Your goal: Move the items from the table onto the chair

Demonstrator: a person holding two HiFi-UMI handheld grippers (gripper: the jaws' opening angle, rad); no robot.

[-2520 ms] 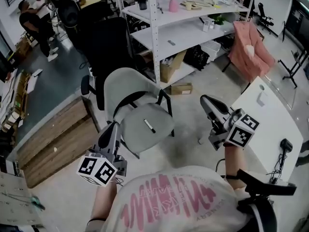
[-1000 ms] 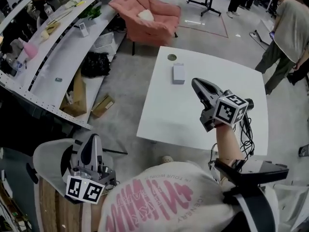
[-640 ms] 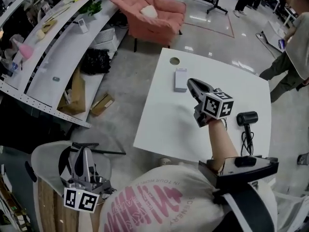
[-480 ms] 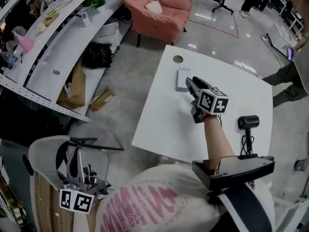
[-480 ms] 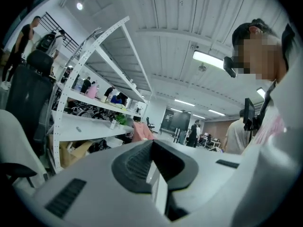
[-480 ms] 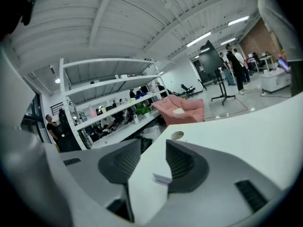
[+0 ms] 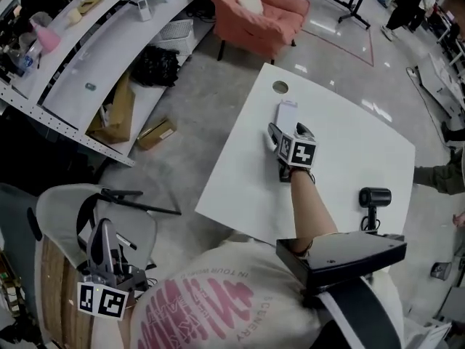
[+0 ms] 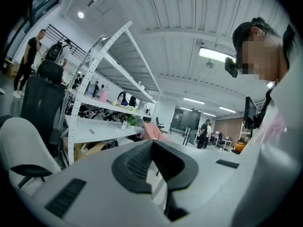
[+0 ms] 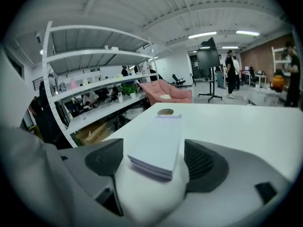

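Chair (image 7: 62,206) at the lower left is nearest, with the left gripper (image 7: 107,231) over its seat, pads pressed together on nothing (image 8: 152,143). A strip of bare floor separates the chair from the near edge of the white table (image 7: 341,151).

The right gripper (image 7: 288,127) reaches in over the table, well inside its edges. Its jaws have just been opening and now stand spread, one on each side of the flat white box (image 7: 288,113). The right gripper view shows the box (image 9: 158,145) lying flat on the tabletop between the pads (image 9: 106,157), with a gap on both sides.

The box is in the table's far left part, near the left edge but clear of it. A round hole (image 7: 280,87) is just beyond its far end. A black hair dryer (image 7: 374,197) lies well apart toward the right edge, and the surface between is bare.

Past the far corner stands a pink armchair (image 7: 265,6), with white shelving (image 7: 80,57) off to the left.
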